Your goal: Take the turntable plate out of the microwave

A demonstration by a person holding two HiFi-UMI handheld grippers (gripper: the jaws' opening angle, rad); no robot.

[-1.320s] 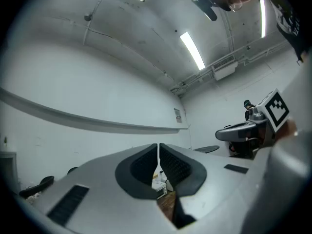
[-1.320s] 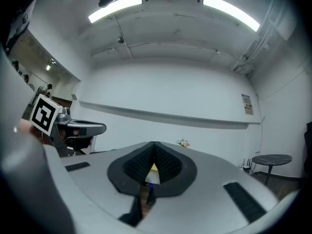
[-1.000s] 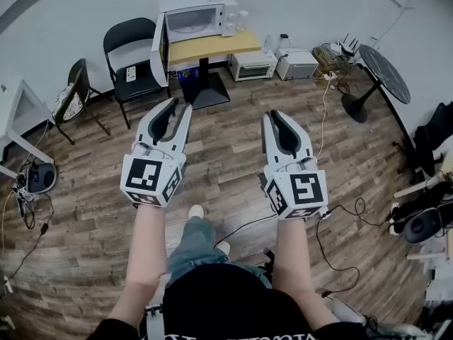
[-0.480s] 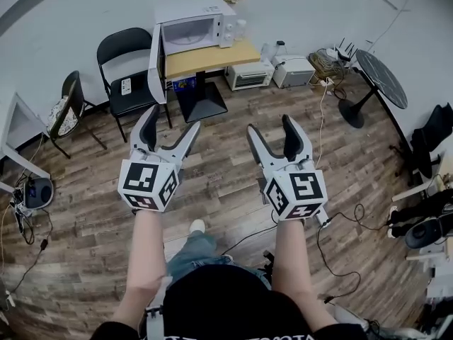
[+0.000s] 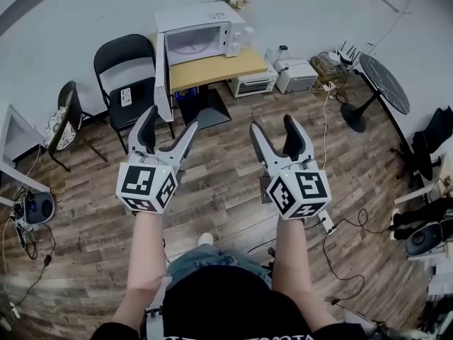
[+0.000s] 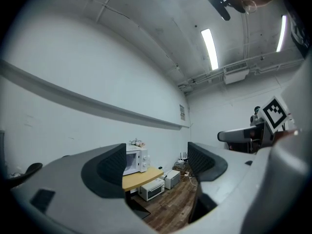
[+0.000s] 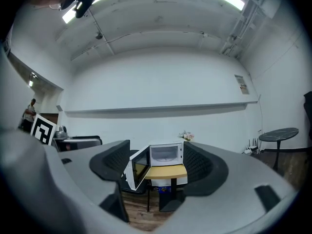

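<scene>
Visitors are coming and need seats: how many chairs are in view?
2. A folding chair stands just left of the table; a cushioned chair is further left. Others may be hidden out of frame.

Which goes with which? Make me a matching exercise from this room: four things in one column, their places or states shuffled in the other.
Things:
1. microwave
2. toaster oven
3. black folding chair
4. round dark table

Places or states:
A. on the floor, next to a white box
B. far right in the head view
C. on the yellow table, door open
D. just left of the yellow table in the head view

Pairs: 1-C, 2-A, 3-D, 4-B
</scene>
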